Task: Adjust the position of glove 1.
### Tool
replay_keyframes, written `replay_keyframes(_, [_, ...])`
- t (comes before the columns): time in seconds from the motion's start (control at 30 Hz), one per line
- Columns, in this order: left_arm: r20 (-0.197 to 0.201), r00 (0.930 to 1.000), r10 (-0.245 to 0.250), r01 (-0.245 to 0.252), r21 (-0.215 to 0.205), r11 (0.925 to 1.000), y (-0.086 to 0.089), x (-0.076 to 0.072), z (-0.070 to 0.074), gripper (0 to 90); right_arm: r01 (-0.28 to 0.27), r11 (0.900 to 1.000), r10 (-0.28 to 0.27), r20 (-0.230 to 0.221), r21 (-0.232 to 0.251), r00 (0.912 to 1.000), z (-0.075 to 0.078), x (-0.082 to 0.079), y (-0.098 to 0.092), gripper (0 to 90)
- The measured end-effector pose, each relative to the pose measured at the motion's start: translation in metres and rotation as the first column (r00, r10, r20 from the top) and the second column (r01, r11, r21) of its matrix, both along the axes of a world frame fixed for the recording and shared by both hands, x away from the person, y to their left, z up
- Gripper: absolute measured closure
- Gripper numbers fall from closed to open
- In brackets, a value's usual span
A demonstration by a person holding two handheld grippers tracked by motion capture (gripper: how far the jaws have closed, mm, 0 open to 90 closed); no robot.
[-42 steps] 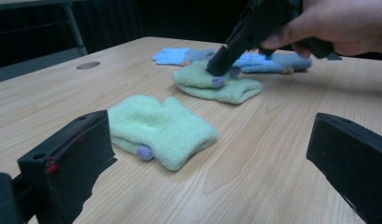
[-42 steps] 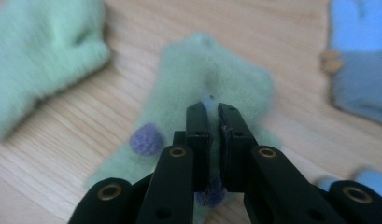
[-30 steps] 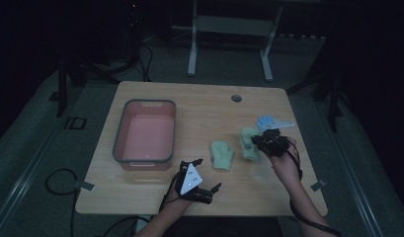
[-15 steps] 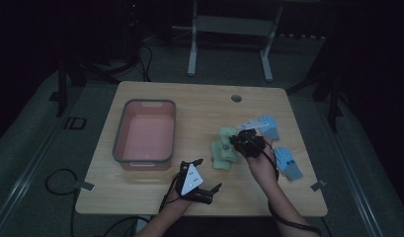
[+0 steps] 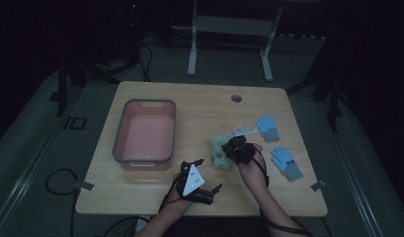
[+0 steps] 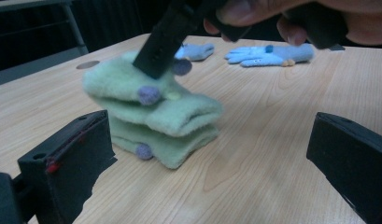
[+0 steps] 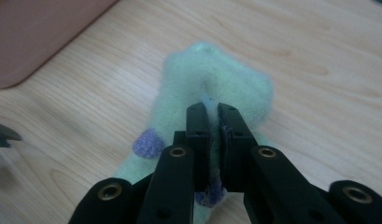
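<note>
Pinching 1 fuzzy green fleece glove (image 7: 212, 88), the right claw (image 7: 213, 112) is risking slippage; left claw (image 6: 216, 154), at 7 o'clock, is gaping empty.

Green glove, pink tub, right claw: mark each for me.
green glove (image 6: 179, 116): left gripper view, folded fleece body.
pink tub (image 5: 121, 127): high view, left grey rim.
right claw (image 7: 213, 114): right gripper view, between the fingertips pinching the glove.

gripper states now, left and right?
Left gripper: open, holding nothing.
Right gripper: shut on the green glove, over the table.
</note>
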State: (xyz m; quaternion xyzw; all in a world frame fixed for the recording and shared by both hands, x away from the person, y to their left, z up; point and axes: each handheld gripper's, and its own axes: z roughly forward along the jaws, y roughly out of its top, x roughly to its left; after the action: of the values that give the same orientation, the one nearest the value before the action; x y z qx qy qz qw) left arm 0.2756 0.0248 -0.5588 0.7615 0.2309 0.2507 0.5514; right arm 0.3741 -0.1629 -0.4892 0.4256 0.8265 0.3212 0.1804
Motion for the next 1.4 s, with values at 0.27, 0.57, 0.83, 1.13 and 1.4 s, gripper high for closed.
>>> replay_keyframes(0.27, [0.013,0.9999,0.002,-0.002,0.014,0.9999,-0.004,-0.001,0.0,0.5,0.004,1.0,-0.005,-0.043,-0.018,0.999,-0.018,0.007,0.002,83.0])
replay_keyframes(0.57, [-0.129,0.9895,-0.066,0.08,0.107,0.9911,-0.011,0.006,0.008,0.5,-0.016,1.0,0.017,-0.048,0.015,0.9987,-0.022,0.009,-0.009,72.4])
replay_keyframes(0.83, [-0.205,0.9623,-0.179,0.212,0.155,0.9648,-0.01,0.027,0.017,0.5,-0.151,0.985,0.148,0.043,0.079,0.9881,0.001,0.022,-0.044,59.4])
replay_keyframes(1.13, [-0.126,0.9639,-0.235,0.256,0.199,0.9458,-0.021,0.063,0.028,26.5,-0.215,0.971,0.218,-0.019,0.107,0.9757,-0.017,0.056,-0.042,51.3])
replay_keyframes(1.4, [-0.176,0.9531,-0.247,0.296,0.373,0.8794,-0.035,0.084,0.009,36.5,-0.2,0.954,0.235,-0.143,0.222,0.9614,-0.044,0.074,-0.041,41.6])
